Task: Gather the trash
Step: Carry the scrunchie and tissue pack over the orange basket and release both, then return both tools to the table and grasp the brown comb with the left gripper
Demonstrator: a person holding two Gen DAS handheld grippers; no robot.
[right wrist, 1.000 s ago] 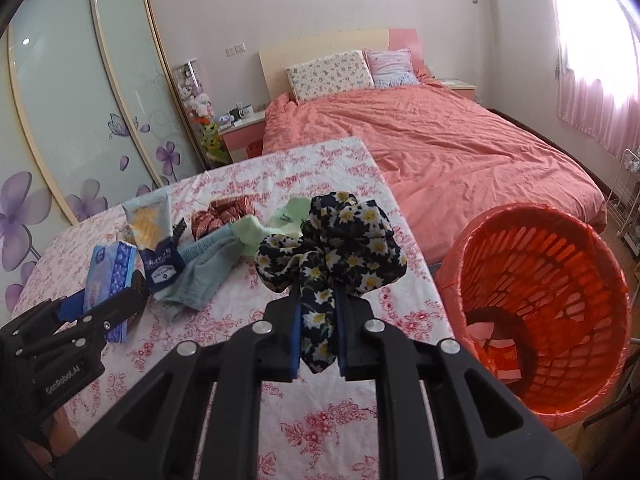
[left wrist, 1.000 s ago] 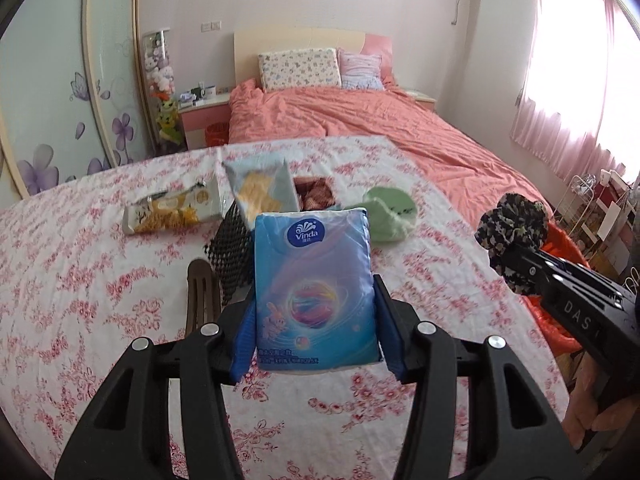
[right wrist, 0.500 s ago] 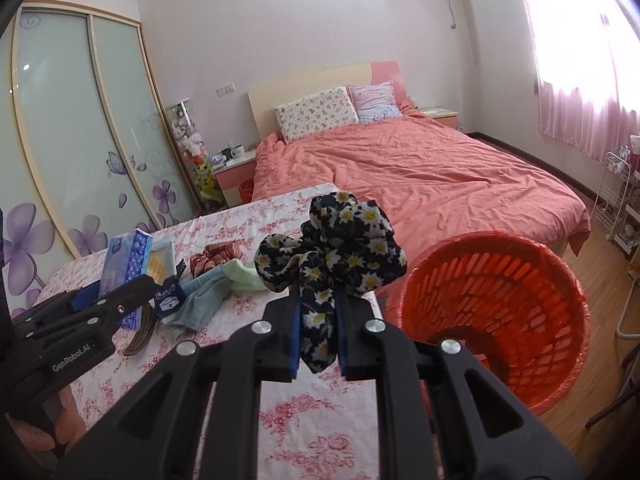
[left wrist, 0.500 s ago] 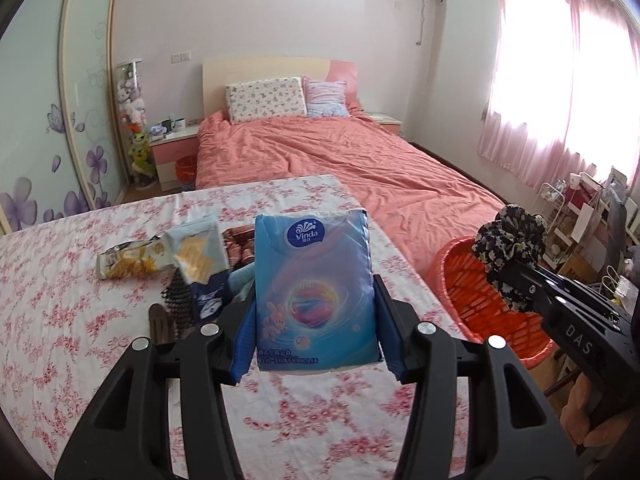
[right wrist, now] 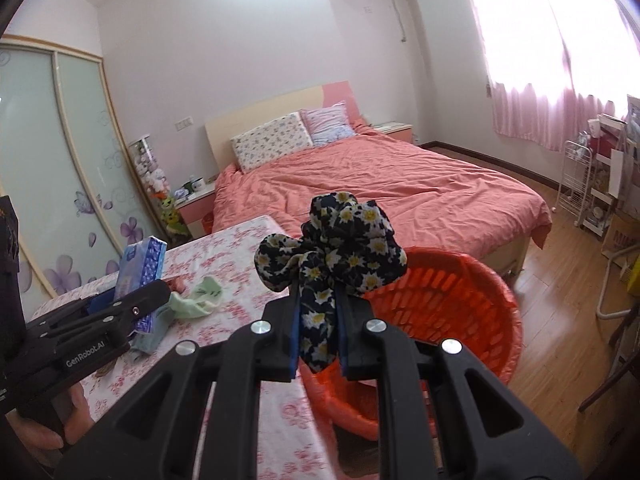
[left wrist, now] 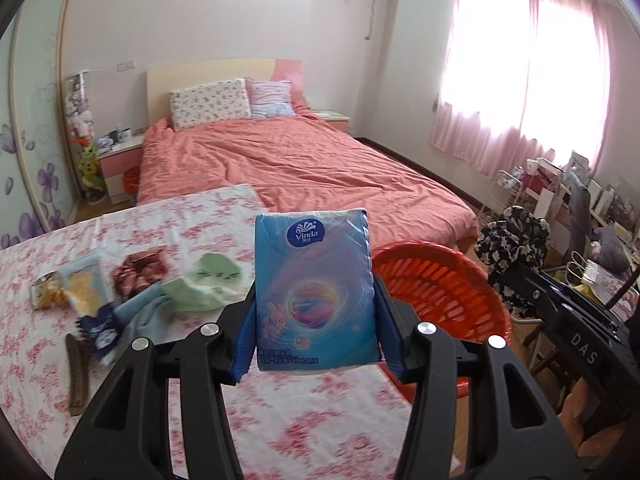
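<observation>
My left gripper (left wrist: 314, 312) is shut on a blue Vinda tissue pack (left wrist: 314, 280), held upright above the floral table (left wrist: 280, 432). My right gripper (right wrist: 318, 312) is shut on a dark daisy-print scrunchie (right wrist: 332, 248), which hangs over the near rim of the red-orange plastic basket (right wrist: 452, 304). In the left wrist view the basket (left wrist: 436, 292) stands just right of the tissue pack, with the scrunchie (left wrist: 512, 248) and right gripper beyond it. The right wrist view shows the tissue pack (right wrist: 142, 268) at the left, over the table.
On the table lie a green sock (left wrist: 208, 284), a light blue cloth (left wrist: 140, 316), a snack wrapper (left wrist: 84, 288), a reddish packet (left wrist: 140, 268) and a brown hair clip (left wrist: 78, 372). A pink bed (left wrist: 300, 164) stands behind. A white rack (right wrist: 580, 184) and cluttered shelves line the right wall.
Both grippers have swung right, away from the table's clutter toward the basket, each keeping its load. The basket has come into the left wrist view; it lies closer under the scrunchie.
</observation>
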